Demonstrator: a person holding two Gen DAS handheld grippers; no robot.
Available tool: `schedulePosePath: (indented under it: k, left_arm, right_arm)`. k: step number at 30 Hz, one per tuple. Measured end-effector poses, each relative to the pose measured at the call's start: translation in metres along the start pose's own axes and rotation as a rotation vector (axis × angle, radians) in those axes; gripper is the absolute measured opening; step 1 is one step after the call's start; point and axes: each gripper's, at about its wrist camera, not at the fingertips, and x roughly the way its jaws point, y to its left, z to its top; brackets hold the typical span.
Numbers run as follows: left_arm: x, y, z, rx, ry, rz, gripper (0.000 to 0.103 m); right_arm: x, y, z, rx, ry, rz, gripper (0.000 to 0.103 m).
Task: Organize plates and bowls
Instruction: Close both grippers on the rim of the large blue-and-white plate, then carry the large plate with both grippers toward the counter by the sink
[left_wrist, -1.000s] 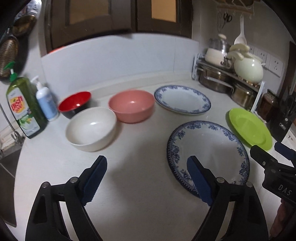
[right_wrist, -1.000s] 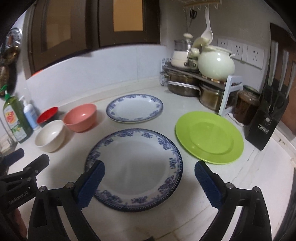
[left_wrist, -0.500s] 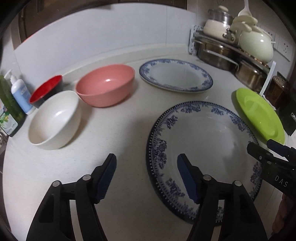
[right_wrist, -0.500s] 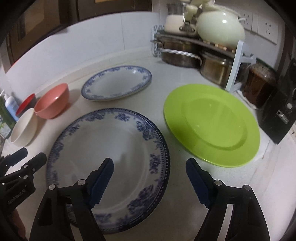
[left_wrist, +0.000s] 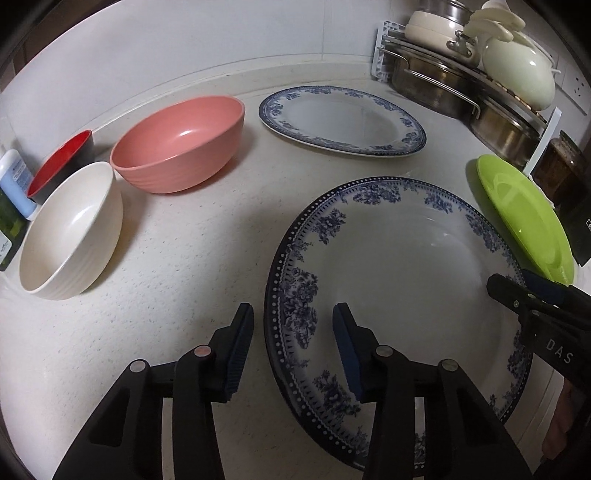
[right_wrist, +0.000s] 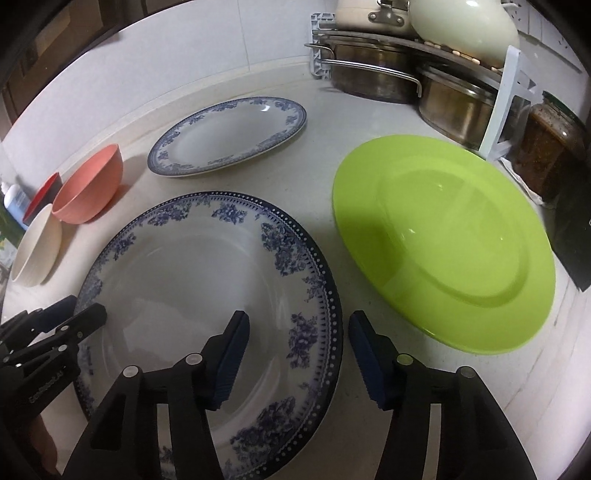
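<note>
Speckled off-white stone worktop (left_wrist: 177, 295) with a raised lip along its back edge, under a white tiled wall (left_wrist: 184, 48).

Back right corner — white two-tier rack (right_wrist: 509, 96); wide stainless-steel pots with bar handles (right_wrist: 373, 79) on the lower level; pale green ceramic lidded pot (left_wrist: 517, 70) and cream ceramic casserole (left_wrist: 432, 29) on top.

Right edge, beside the rack — glass jar of dark brown contents (right_wrist: 550, 155), then a black block (right_wrist: 576, 236), partly cut off.

Left edge — white-and-blue plastic bottle (left_wrist: 14, 181) and a green-labelled bottle (left_wrist: 9, 229), both only partly in view.
</note>
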Motion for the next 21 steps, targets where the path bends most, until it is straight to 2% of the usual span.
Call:
schedulePosePath:
  k: [2, 8, 21]
  left_arm:
    - [0.000, 0.001, 0.000, -0.005, 0.002, -0.013, 0.038]
    - [0.000, 0.003, 0.000, -0.022, -0.003, -0.030, 0.035]
    - [-0.020, 0.024, -0.012, -0.080, -0.008, -0.007, 0.034]
  right_arm:
    - [0.000, 0.000, 0.001, 0.001, 0.000, 0.001, 0.054]
    - [0.001, 0.000, 0.002, -0.007, 0.002, -0.021, 0.040]
    - [-0.009, 0.014, 0.004, -0.047, -0.011, -0.035, 0.036]
